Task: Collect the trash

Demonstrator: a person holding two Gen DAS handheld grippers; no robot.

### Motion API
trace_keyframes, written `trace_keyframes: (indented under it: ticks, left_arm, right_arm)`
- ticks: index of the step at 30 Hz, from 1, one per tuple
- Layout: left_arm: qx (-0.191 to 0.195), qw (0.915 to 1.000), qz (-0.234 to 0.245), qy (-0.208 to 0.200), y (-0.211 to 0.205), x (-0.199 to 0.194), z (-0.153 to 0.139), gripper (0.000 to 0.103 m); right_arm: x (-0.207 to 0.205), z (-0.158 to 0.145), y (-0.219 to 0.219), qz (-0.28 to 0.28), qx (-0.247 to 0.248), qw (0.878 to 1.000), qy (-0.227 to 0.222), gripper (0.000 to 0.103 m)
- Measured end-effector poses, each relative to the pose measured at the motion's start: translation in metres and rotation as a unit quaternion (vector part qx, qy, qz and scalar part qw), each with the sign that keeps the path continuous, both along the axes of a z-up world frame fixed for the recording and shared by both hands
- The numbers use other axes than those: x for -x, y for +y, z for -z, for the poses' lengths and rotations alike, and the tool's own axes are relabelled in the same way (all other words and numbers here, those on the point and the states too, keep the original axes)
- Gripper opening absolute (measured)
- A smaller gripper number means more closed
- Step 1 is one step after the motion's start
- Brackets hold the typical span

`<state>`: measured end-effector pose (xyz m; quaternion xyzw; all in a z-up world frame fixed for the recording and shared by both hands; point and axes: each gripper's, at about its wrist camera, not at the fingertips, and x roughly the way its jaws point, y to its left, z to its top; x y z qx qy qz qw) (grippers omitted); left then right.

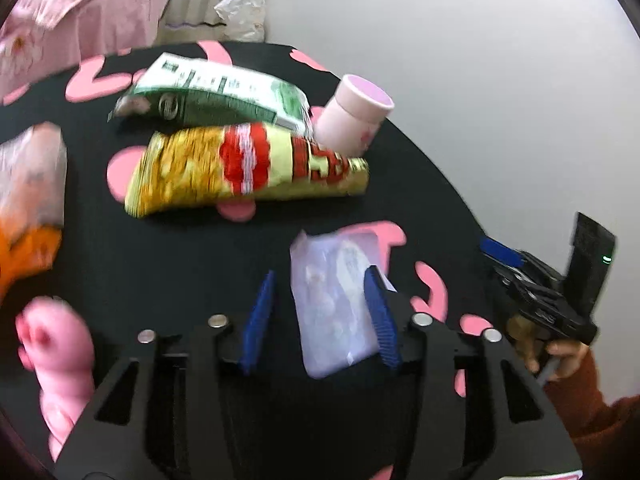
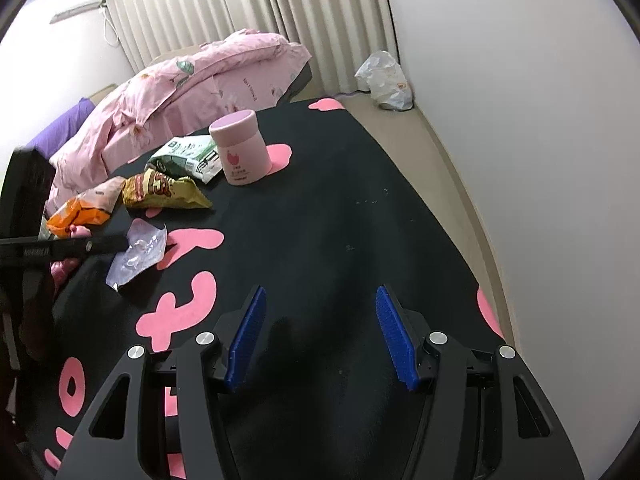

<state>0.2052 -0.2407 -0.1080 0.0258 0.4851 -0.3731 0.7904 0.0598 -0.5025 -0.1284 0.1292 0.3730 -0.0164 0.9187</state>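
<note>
On black mat (image 2: 340,208): four wrappers (image 2: 138,254), one pink canister (image 2: 241,148).

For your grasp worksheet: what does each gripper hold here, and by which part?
Nothing. The left gripper is open around the clear wrapper, pads not pressing; the right gripper is open over the bare table.

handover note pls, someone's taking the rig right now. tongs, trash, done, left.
Left tongs: open, astride the clear lilac wrapper; pads not pressing it as far as I can tell.
Right tongs: open, empty, over bare black mat.
Trash on the mat: yellow-red snack bag, green-white pack behind it, orange bag to the left. Pink canister stands upright beside the packs.
Done: nothing visibly collected; no bin in view on the mat.
Left: grip the wrapper, then the three bags.
</note>
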Motion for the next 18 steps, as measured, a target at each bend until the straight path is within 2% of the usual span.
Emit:
trace_keyframes:
  ticks: [2, 3, 4, 5, 8, 11, 15, 18]
  left_arm:
    - [-0.018, 0.9996, 0.015, -0.016, -0.011, -0.002, 0.0, 0.044]
    - [-0.02, 0.9995, 0.018, -0.018, -0.013, -0.002, 0.001, 0.04]
    - [-0.025, 0.9994, 0.02, -0.014, -0.015, -0.002, 0.003, 0.015]
    - [-0.032, 0.9993, 0.018, -0.007, -0.015, -0.002, 0.005, 0.003]
    - [-0.023, 0.9997, -0.008, -0.006, -0.002, 0.006, 0.001, 0.002]
    - [-0.012, 0.9988, -0.043, -0.018, 0.027, 0.021, -0.014, 0.001]
    - [-0.015, 0.9933, -0.109, -0.034, 0.069, 0.033, -0.033, 0.001]
    - [-0.014, 0.9882, -0.142, -0.056, 0.096, 0.044, -0.046, 0.001]
  right_arm:
    - [0.001, 0.0, -0.002, 0.004, -0.006, 1.0, -0.001, 0.054]
    - [0.001, 0.0, -0.003, 0.007, -0.008, 1.0, 0.001, 0.054]
    - [0.0, 0.0, -0.003, 0.01, -0.007, 1.0, 0.004, 0.054]
    - [0.0, -0.001, -0.003, 0.01, -0.004, 1.0, 0.007, 0.054]
    - [-0.008, -0.016, 0.011, -0.014, 0.023, 1.0, -0.003, 0.054]
    - [-0.027, -0.037, 0.038, -0.075, 0.063, 0.995, -0.021, 0.054]
    - [-0.065, -0.064, 0.092, -0.175, 0.125, 0.975, -0.052, 0.054]
    - [-0.098, -0.067, 0.134, -0.228, 0.176, 0.956, -0.061, 0.054]
